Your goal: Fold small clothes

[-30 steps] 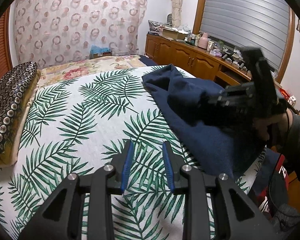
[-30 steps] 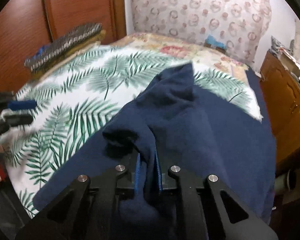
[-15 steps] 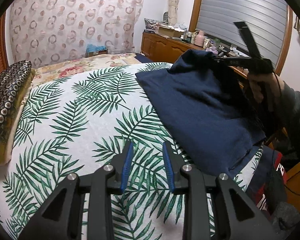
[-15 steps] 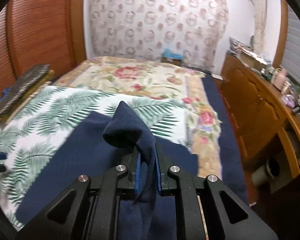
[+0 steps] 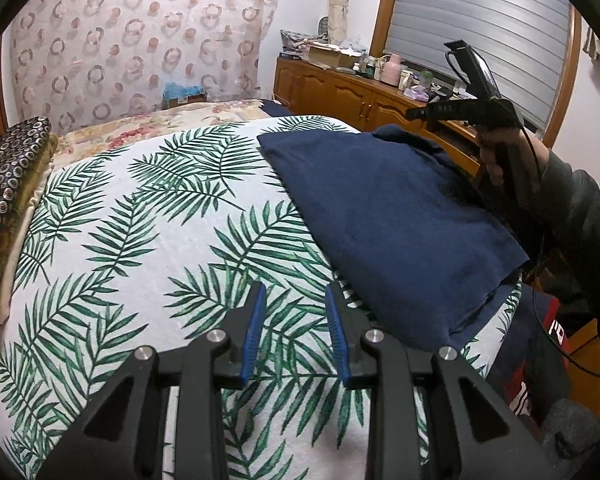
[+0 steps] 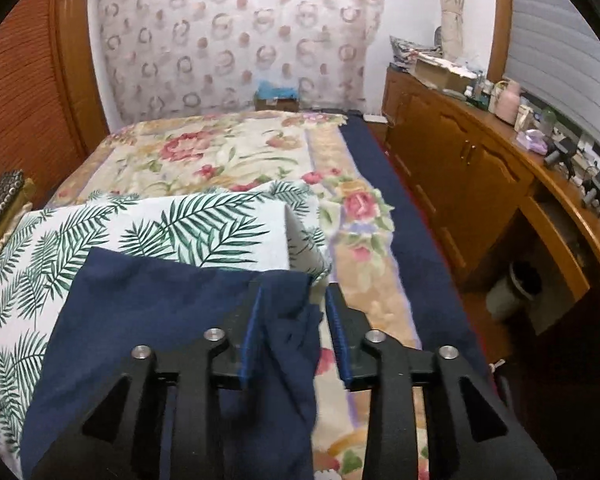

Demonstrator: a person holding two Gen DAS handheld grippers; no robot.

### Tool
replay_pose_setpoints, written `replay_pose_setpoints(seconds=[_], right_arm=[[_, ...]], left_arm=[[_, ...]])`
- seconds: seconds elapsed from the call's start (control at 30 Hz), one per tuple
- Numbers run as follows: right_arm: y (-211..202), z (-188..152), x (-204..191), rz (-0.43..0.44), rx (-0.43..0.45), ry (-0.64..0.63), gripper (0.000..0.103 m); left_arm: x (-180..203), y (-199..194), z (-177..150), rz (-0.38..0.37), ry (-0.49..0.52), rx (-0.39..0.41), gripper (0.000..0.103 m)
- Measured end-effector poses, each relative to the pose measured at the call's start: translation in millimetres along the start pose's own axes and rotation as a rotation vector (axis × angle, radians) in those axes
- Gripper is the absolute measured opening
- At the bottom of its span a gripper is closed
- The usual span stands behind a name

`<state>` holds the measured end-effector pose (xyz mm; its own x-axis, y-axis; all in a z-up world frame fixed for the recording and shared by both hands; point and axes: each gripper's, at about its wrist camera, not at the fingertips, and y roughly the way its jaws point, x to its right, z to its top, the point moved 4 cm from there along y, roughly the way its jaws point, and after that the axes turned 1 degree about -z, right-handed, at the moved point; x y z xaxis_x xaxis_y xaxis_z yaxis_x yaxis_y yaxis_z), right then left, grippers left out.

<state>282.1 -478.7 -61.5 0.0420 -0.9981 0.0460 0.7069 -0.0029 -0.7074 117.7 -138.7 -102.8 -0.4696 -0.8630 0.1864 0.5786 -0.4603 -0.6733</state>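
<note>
Navy cloth, the folded garment (image 5: 388,216), lies flat along the right-hand edge of the bed (image 5: 140,240) in the left wrist view, its long axis running from the near right corner away toward the far end. The left hand-held gripper (image 5: 294,332) hangs over bare palm-leaf cover just beside the garment's near corner, jaws partly spread with nothing between them; the garment is ahead and to its right. The right hand-held gripper (image 5: 420,114) sits above the garment's far edge. In the right wrist view, the right hand-held gripper (image 6: 292,330) has its jaws opening, a loose fold of the garment (image 6: 148,308) between the pads but not pinched; the cloth spreads down and left of it. By this reading the right hand is nearer, and any further fold would run across the long axis.
</note>
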Motion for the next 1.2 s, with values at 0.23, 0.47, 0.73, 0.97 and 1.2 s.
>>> replay_pose_setpoints(seconds=[0.23, 0.47, 0.73, 0.97, 1.2], right_arm=[[-41.2, -36.9, -13.7, 0.082, 0.007, -0.043, 0.052], [-82.6, -106.5, -37.0, 0.152, -0.03, -0.113, 0.052], [-100.6, -158.5, -43.5, 0.167, -0.082, -0.129, 0.049], [-98.5, -175.6, -37.8, 0.169, -0.1, -0.118, 0.04], [-99.3, -176.4, -36.5, 0.165, -0.099, -0.116, 0.04]], left_arm=[[19.0, 4.9, -0.9, -0.032, 0.031, -0.017, 0.028], [46.1, 14.2, -5.4, -0.077, 0.076, -0.052, 0.028], [63.0, 24.1, -15.8, -0.1, 0.094, -0.103, 0.029], [66.8, 29.3, -26.7, -0.117, 0.087, -0.139, 0.029], [71.8, 30.8, -30.7, -0.119, 0.091, -0.146, 0.029]])
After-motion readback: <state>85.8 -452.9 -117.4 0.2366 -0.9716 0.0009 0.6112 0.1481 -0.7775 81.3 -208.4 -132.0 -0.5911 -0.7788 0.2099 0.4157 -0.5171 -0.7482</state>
